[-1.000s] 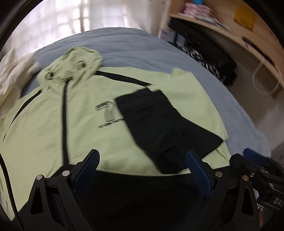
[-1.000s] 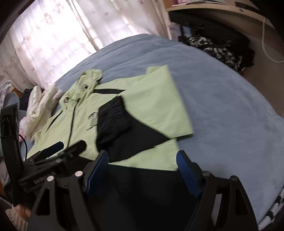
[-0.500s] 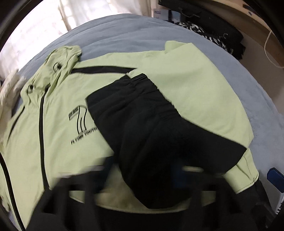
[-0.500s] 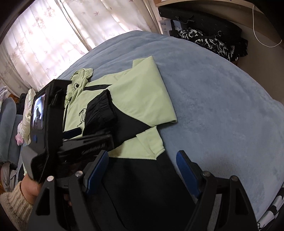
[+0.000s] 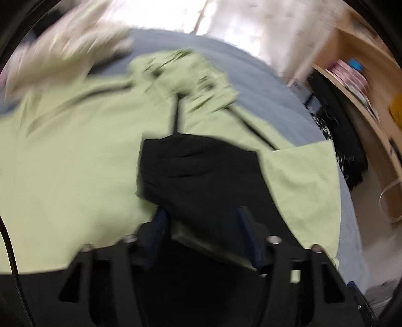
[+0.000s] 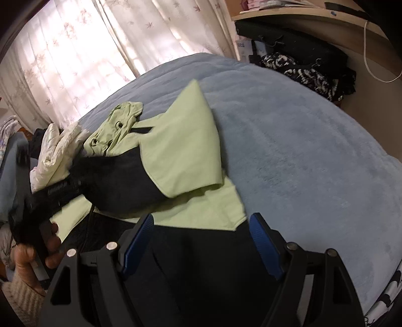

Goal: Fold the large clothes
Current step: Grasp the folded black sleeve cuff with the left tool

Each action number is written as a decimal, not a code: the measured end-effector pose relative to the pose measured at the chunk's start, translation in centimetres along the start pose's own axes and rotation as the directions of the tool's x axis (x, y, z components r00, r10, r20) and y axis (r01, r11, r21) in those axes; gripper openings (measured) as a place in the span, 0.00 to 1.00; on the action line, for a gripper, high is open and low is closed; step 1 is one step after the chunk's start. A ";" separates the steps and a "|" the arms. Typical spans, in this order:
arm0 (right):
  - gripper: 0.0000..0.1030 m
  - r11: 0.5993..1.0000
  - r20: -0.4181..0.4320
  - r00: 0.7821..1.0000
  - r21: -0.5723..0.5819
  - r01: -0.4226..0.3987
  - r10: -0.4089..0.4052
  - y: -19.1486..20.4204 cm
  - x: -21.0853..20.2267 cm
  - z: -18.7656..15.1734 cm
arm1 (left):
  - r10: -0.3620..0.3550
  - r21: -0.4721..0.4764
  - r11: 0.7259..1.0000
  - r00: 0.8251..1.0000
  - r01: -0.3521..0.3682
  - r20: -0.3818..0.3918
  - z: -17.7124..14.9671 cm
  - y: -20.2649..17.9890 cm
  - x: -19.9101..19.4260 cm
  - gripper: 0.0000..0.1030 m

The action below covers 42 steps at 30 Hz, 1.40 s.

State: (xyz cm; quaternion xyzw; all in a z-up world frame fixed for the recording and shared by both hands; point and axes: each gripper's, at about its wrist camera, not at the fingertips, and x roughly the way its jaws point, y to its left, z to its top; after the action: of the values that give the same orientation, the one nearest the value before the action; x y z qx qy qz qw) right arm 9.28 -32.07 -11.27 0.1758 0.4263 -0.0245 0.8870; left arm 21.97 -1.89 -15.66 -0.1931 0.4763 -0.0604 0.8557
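A light green hooded jacket (image 5: pixel 75 163) (image 6: pixel 186 140) lies on the blue bed (image 6: pixel 301 151), hood (image 6: pixel 120 120) toward the window. Its black sleeve end (image 5: pixel 201 171) (image 6: pixel 120 181) is drawn across the chest toward the left. That black cloth sits between the jaws of my left gripper (image 5: pixel 203 213) (image 6: pixel 57 193), which stand apart and are opening. The green upper sleeve rises like a tent behind it. My right gripper (image 6: pixel 201 226) is open and empty over the jacket's black hem (image 6: pixel 201 264). The left wrist view is blurred.
A pile of white bedding (image 6: pixel 60 140) lies at the left edge of the bed. Dark and patterned clothes (image 6: pixel 301 73) are heaped by a wooden desk (image 6: pixel 301 17) at the right. Curtains (image 6: pixel 100 50) hang behind. A hand (image 6: pixel 50 251) in a knitted cuff holds the left gripper.
My left gripper closed in on the black sleeve, then swung left and rolled, dragging the sleeve across the jacket's chest; its jaws now stand apart again. The right gripper has stayed put.
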 end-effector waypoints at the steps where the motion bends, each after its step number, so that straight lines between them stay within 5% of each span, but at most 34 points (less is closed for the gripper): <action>1: 0.77 1.000 -0.003 1.000 -0.002 -0.006 0.006 0.2 0.0 -0.1 | -0.034 -0.036 0.999 0.999 0.033 -0.015 0.0 1.3 0.0 0.62; 5: 0.77 1.000 -0.016 1.000 -0.027 -0.013 0.013 1.1 0.4 -0.1 | -0.110 -0.114 0.988 0.993 0.106 -0.032 0.6 4.9 -0.1 0.63; 11: 0.77 0.999 -0.023 1.000 -0.053 -0.011 0.010 2.3 0.5 0.5 | -0.159 -0.099 0.983 0.985 0.152 -0.062 3.0 5.8 1.9 0.65; 17: 0.77 0.996 0.006 1.000 -0.092 0.016 -0.015 3.0 0.5 2.9 | -0.086 0.033 0.995 0.990 0.090 -0.115 4.9 3.6 5.1 0.64; 18: 0.77 0.994 0.015 1.000 -0.104 0.027 -0.025 3.0 0.5 3.5 | -0.065 0.047 0.996 0.991 0.071 -0.114 5.3 3.2 5.5 0.50; 19: 0.77 0.993 0.021 0.999 -0.114 0.041 -0.039 3.1 0.6 4.0 | -0.001 0.079 0.997 0.994 0.010 -0.114 5.6 2.4 5.9 0.24; 21: 0.77 0.988 0.031 0.998 -0.137 0.064 -0.060 3.1 0.8 5.1 | 0.024 0.111 0.994 0.991 -0.009 -0.128 6.1 1.5 6.3 0.22; 24: 0.77 0.984 0.048 0.995 -0.156 0.092 -0.085 3.2 1.1 6.6 | 0.042 0.195 0.980 0.999 -0.037 -0.025 7.1 -0.6 3.8 0.21; 29: 0.77 0.981 0.080 0.992 -0.155 0.114 -0.102 2.8 1.5 9.2 | 0.039 0.232 0.969 0.975 -0.091 0.217 8.6 -0.7 -3.2 0.20; 32: 0.77 0.984 0.065 0.993 -0.140 0.109 -0.100 2.3 2.8 10.2 | 0.156 0.166 0.964 0.949 -0.207 0.275 8.6 3.1 -4.7 0.21; 35: 0.77 0.987 0.013 0.996 -0.134 0.086 -0.085 1.9 5.3 10.9 | 0.208 0.126 0.965 0.963 -0.231 0.174 8.4 6.9 -2.4 0.23; 38: 0.77 0.990 -0.058 0.997 -0.135 0.048 -0.056 1.6 8.6 11.8 | 0.181 0.041 0.983 0.983 -0.182 0.028 7.9 10.7 0.6 0.28; 41: 0.77 0.997 -0.128 0.992 -0.083 -0.002 -0.009 0.7 11.6 13.5 | 0.129 0.000 0.992 0.992 -0.129 -0.001 8.1 11.9 1.7 0.41; 42: 0.77 0.998 -0.140 0.990 -0.057 -0.024 0.016 0.4 12.5 14.2 | 0.114 -0.001 0.993 0.993 -0.114 0.000 8.4 12.0 1.8 0.53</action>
State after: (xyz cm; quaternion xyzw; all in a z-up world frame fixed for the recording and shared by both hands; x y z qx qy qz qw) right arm 27.94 -35.08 -12.51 0.1551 0.4858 0.0093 0.8602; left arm 28.97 10.86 -17.75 -0.1659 0.4866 -0.0110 0.8576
